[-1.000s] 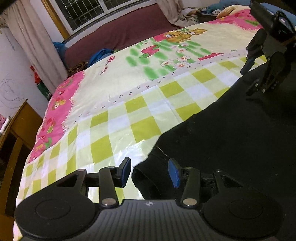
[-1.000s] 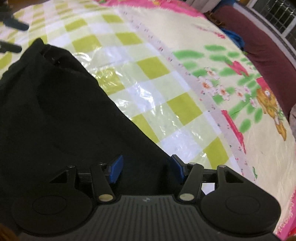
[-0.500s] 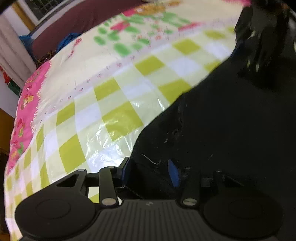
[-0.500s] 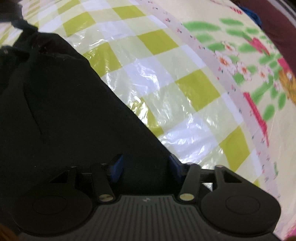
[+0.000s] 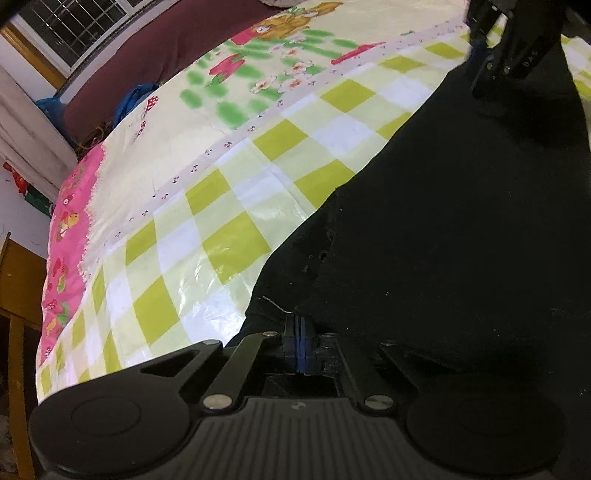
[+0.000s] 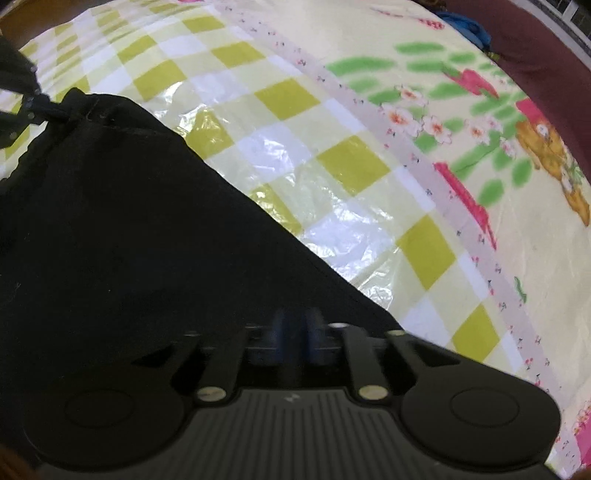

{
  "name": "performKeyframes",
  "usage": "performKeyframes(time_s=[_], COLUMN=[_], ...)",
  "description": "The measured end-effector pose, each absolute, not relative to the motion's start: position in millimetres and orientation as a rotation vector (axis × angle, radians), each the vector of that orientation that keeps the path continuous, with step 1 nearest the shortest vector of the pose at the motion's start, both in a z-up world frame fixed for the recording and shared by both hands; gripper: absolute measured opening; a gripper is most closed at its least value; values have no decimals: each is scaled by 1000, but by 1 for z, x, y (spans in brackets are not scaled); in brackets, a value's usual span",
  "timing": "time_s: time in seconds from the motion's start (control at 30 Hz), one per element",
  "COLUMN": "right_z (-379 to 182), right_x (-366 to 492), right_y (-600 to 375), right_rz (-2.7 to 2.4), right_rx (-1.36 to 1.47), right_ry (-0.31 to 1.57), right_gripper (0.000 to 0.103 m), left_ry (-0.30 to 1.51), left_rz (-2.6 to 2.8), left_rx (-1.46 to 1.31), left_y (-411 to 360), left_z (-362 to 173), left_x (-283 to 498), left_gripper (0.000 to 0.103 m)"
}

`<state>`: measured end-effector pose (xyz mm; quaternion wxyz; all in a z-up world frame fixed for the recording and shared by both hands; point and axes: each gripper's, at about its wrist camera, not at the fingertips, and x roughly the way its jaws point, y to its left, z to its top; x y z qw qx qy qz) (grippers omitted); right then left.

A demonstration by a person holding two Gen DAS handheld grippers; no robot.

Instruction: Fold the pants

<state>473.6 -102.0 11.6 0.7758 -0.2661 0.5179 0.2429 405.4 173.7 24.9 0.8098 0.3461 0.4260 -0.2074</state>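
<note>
Black pants (image 5: 443,221) lie spread on a bed with a green-checked, flowered sheet (image 5: 229,206). My left gripper (image 5: 298,343) is shut on the near edge of the pants, blue pads pressed together on the cloth. My right gripper (image 6: 293,336) is shut on the opposite edge of the pants (image 6: 129,229), its pads slightly blurred. In the left wrist view the right gripper (image 5: 506,55) shows at the top right on the far end of the pants. In the right wrist view the left gripper (image 6: 26,107) shows at the far left, pinching a corner of the cloth.
A wooden chair or cabinet (image 5: 18,302) stands at the bed's left edge. A maroon bench or mattress (image 5: 177,40) and a barred window (image 5: 74,26) lie beyond the bed. Blue cloth (image 5: 129,103) lies by the bed's far side.
Both grippers moved forward onto the pants' edges and closed from open to shut on the cloth. The pinched corners now look slightly lifted.
</note>
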Motion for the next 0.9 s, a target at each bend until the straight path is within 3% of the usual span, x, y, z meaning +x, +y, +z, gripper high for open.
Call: performKeyframes(time_s=[0.33, 0.43, 0.5, 0.6, 0.73, 0.9], right_z=[-30, -35, -35, -34, -32, -14], right_x=[522, 535, 539, 529, 516, 499], right_y=[-90, -93, -95, -93, -93, -99], right_rz=[569, 597, 612, 649, 622, 592], right_rx=[-639, -630, -619, -619, -591, -528], right_ry=[1159, 1186, 1208, 1215, 1209, 1174], right_gripper=[51, 58, 58, 31, 11, 7], left_ry=[922, 923, 921, 936, 960, 990], left_rz=[-460, -484, -476, -472, -459, -422], left_rx=[707, 702, 706, 685, 697, 725], left_y=[183, 185, 188, 196, 191, 185], left_z=[15, 14, 15, 19, 12, 4], left_x=[422, 428, 432, 435, 440, 449], left_gripper=[27, 39, 54, 56, 56, 31])
